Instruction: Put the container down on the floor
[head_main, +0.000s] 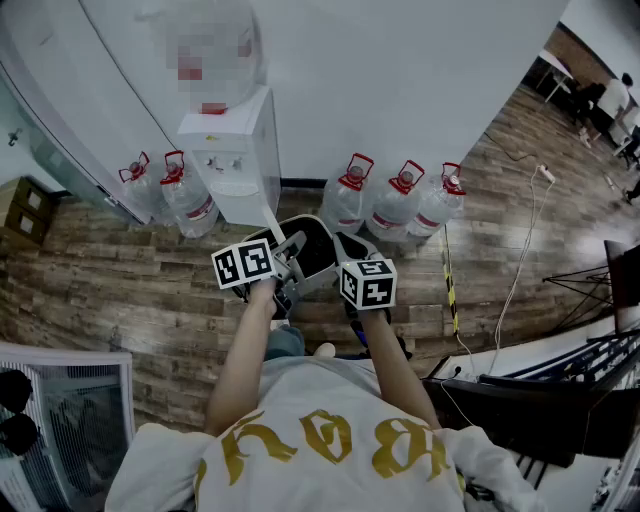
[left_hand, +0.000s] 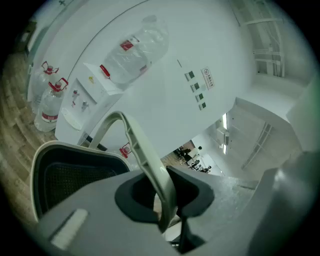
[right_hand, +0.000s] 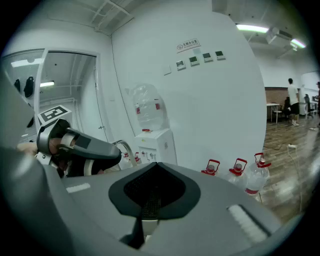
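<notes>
The container (head_main: 312, 246) is a dark bin with a pale rim, hanging above the wooden floor (head_main: 120, 300) in front of the person. Its pale curved handle (left_hand: 145, 155) arcs up from the rim (left_hand: 47, 150) and passes between the jaws of my left gripper (left_hand: 162, 200), which is shut on it. In the head view the left gripper (head_main: 288, 262) sits at the bin's left side. My right gripper (head_main: 348, 252) is beside the bin's right edge. In its own view the right gripper (right_hand: 150, 197) is shut, and I see nothing between its pads.
A white water dispenser (head_main: 235, 160) with a bottle on top stands against the wall just ahead. Full water bottles stand on the floor to its left (head_main: 185, 195) and right (head_main: 400, 200). A white cable (head_main: 520, 260) and a dark desk (head_main: 540, 390) are at the right.
</notes>
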